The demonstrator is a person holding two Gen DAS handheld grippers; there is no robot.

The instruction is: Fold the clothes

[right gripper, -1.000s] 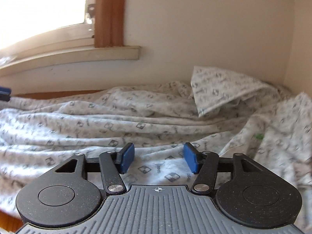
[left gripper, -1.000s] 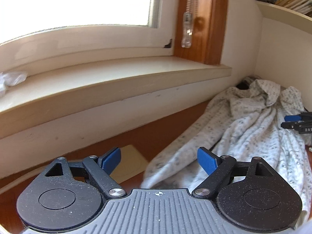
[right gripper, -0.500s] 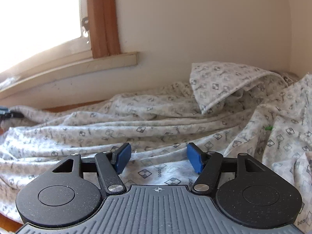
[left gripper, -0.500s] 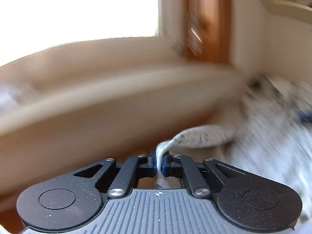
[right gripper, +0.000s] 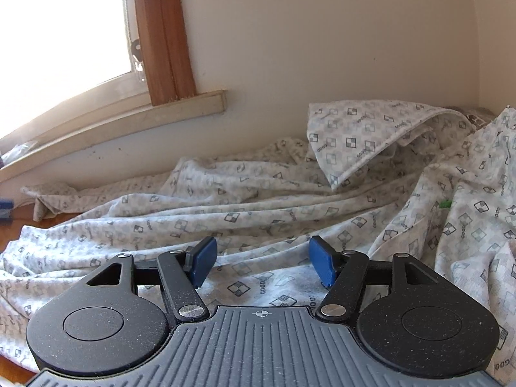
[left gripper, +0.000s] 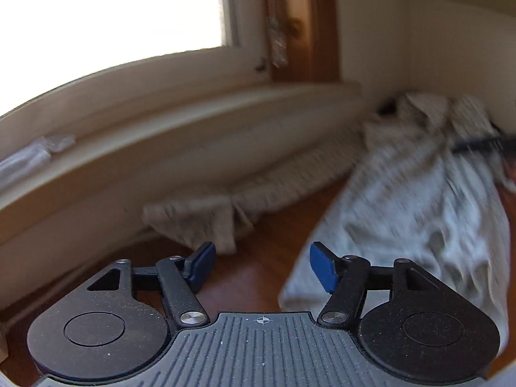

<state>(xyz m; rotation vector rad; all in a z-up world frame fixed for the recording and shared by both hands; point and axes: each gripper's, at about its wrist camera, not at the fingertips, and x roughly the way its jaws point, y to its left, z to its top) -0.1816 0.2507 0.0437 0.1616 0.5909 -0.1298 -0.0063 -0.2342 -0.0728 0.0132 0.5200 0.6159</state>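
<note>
We are spreading the patterned garment (right gripper: 258,206) flat on the wooden desk (left gripper: 258,271) before folding. Our left tongs (left gripper: 260,266) are opening, nothing between them; a sleeve (left gripper: 200,222) lies at eleven o'clock. Our right tongs (right gripper: 262,262) gape empty over the cloth. Next we need a fresh grip on an edge.

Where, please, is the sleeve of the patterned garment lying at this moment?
In the left wrist view the sleeve lies stretched along the wall below the window sill, its cuff just beyond the left gripper, whose jaws are opening, empty.
</note>
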